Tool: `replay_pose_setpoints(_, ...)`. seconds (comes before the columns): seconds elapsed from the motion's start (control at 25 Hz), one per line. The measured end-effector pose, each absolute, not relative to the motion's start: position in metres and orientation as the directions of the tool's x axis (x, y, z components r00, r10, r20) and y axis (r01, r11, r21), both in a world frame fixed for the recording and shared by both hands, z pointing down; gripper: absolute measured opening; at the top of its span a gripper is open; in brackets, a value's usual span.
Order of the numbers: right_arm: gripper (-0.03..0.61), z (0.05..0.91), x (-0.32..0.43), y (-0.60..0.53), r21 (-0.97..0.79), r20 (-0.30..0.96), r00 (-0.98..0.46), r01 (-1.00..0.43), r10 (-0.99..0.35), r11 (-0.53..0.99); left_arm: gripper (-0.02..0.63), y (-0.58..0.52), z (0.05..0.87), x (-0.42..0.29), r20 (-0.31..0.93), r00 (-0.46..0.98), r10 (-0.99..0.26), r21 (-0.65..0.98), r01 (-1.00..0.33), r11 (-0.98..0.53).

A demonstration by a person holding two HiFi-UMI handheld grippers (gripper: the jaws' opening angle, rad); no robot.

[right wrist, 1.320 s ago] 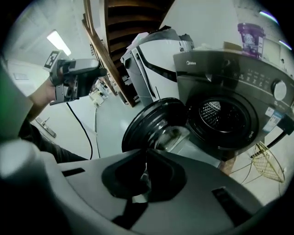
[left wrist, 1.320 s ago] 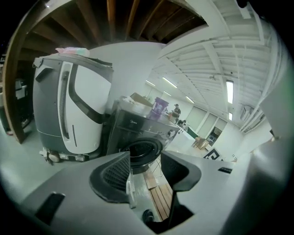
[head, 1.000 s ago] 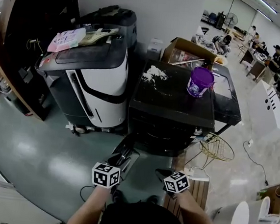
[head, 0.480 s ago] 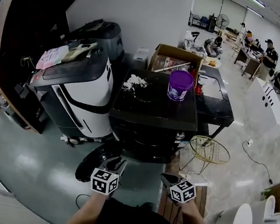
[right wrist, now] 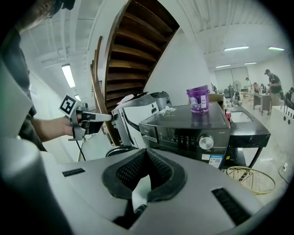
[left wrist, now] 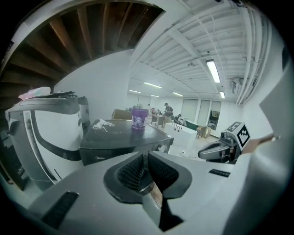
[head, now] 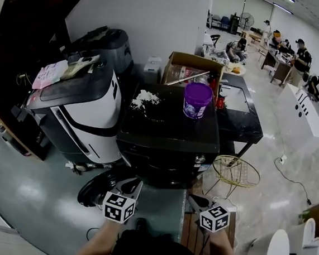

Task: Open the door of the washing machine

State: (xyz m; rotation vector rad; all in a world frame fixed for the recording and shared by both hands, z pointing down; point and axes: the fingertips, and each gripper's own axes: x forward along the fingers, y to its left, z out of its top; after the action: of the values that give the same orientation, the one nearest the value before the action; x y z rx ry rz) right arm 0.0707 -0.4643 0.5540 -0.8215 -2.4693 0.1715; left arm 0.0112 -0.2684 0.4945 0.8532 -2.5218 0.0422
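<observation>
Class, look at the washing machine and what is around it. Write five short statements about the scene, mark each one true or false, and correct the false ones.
1. A purple bucket stands on top of the washing machine. True.
2. The washing machine's door is shut. False: it hangs swung open at the machine's left.
3. A white pile lies on the machine's top, left of the bucket. True.
4. The left gripper is clamped on the door. False: its jaws have just been closing and now meet with nothing between them, clear of the door.
5. A cardboard box sits behind the machine. True.
</observation>
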Motion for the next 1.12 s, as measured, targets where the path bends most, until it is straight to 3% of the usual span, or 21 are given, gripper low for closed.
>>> replay_pose_setpoints(0.44,0.017,0.457,-0.010,-0.433,-0.133,0.333,-0.744,0.571,0.579,0.810,0.043,-0.256,0.418,-0.057,0.307,-0.744,-0.593,0.076,-0.603,0.794)
replay_pose_setpoints(0.72,0.017,0.379,-0.040,-0.397,-0.092,0.146,-0.777,0.605,0.612,0.791,0.043,-0.233,0.380,-0.089,0.221,-0.769,-0.600,0.051,-0.605,0.795)
replay_pose_setpoints(1.12,0.017,0.353,-0.062,-0.381,-0.021,0.086,-0.823,0.562,0.562,0.827,0.033,-0.198,0.366,-0.129,0.172,-0.794,-0.582,0.061,-0.581,0.811)
